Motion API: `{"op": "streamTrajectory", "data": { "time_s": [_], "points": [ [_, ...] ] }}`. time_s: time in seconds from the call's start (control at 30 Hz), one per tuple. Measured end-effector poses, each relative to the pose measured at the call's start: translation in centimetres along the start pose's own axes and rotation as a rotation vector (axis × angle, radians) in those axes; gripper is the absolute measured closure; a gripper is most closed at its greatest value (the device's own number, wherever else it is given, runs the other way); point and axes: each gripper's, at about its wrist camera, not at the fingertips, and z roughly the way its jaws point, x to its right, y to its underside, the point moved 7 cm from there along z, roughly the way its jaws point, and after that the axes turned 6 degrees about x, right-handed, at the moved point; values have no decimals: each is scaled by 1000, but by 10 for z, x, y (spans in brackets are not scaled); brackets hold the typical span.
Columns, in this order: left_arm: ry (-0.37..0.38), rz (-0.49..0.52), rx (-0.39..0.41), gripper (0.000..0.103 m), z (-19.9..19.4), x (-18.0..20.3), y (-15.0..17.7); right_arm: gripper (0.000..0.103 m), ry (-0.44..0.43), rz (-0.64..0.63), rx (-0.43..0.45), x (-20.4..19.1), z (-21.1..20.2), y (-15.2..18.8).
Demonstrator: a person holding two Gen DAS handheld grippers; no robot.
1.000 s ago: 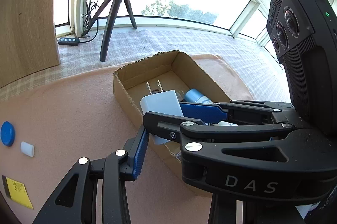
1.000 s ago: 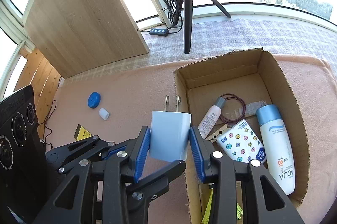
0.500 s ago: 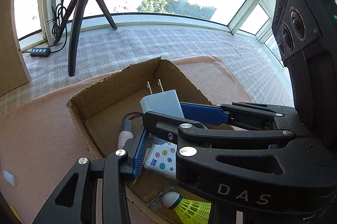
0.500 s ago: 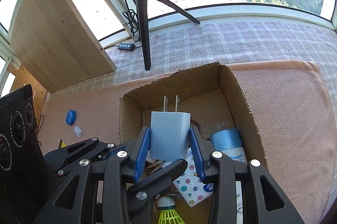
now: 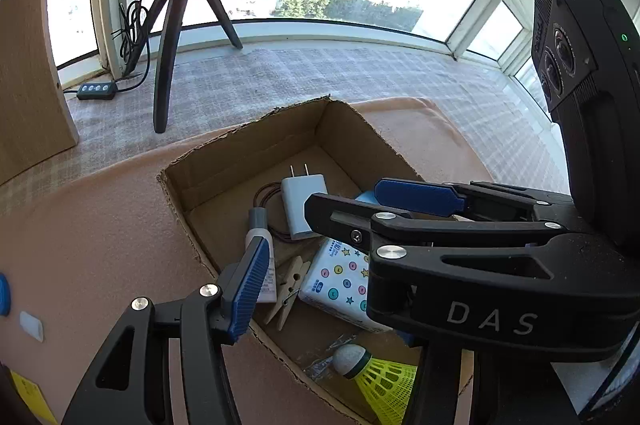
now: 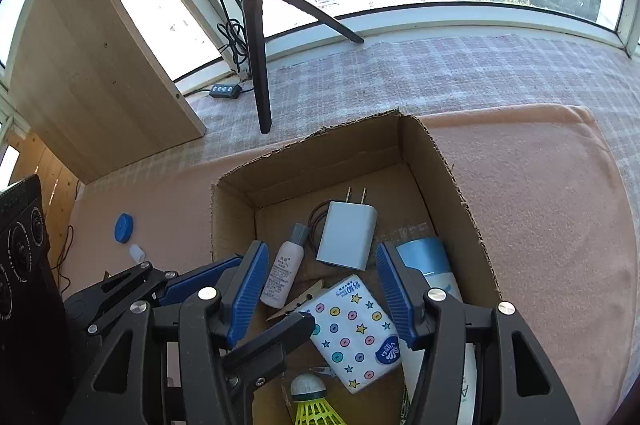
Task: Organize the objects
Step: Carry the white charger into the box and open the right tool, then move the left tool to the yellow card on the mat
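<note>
At the bottom of the right wrist view, the right gripper [image 6: 322, 289] hangs over a cardboard box [image 6: 472, 221] with its blue-padded jaws spread wide and nothing between them. In the lower left of the same view, the left gripper [image 6: 200, 281] sits beside it; one blue pad shows, and whether it is open cannot be told from here. The left wrist view settles it: the left gripper [image 5: 352, 237] is spread apart and empty, one blue pad at lower left and the other at centre right.

Nearest inside the box, at the bottom edge, lies a yellow shuttlecock [image 6: 314, 405]. Just above it is a white tissue pack [image 6: 356, 329] printed with coloured dots and stars, with a wooden clothespin [image 6: 298, 301] at its upper left corner. To the right lies a white bottle with a pale blue cap [image 6: 424, 253]. A small white bottle with a grey cap [image 6: 284, 269] lies left of centre.

Farther back, near the middle of the frame, a white charger plug [image 6: 346, 233] lies flat on the box floor, prongs pointing to the far wall, over a dark red elastic loop [image 6: 314, 221].

Outside the box, at the left on the pink mat [image 6: 540, 205], sit a blue disc [image 6: 123, 228] and a small white piece [image 6: 137, 253]. Beyond, at top centre, a black tripod [image 6: 256, 37] stands on checked cloth.
</note>
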Motion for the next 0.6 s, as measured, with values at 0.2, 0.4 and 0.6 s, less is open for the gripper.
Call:
{"op": "streamTrajectory", "data": {
  "time_s": [0.2,0.4,0.6],
  "points": [
    [-38,-24,11,45,-29,-19,16,50,-15,-8,23,-9,-11,9],
    [-100,-41,44,45,-74,-40,39,50,-35,-44,43,-23,-26,27],
    [-165,-69,101,45,-130,-54,62,50,-66,-86,54,-47,-48,50]
  ]
}}
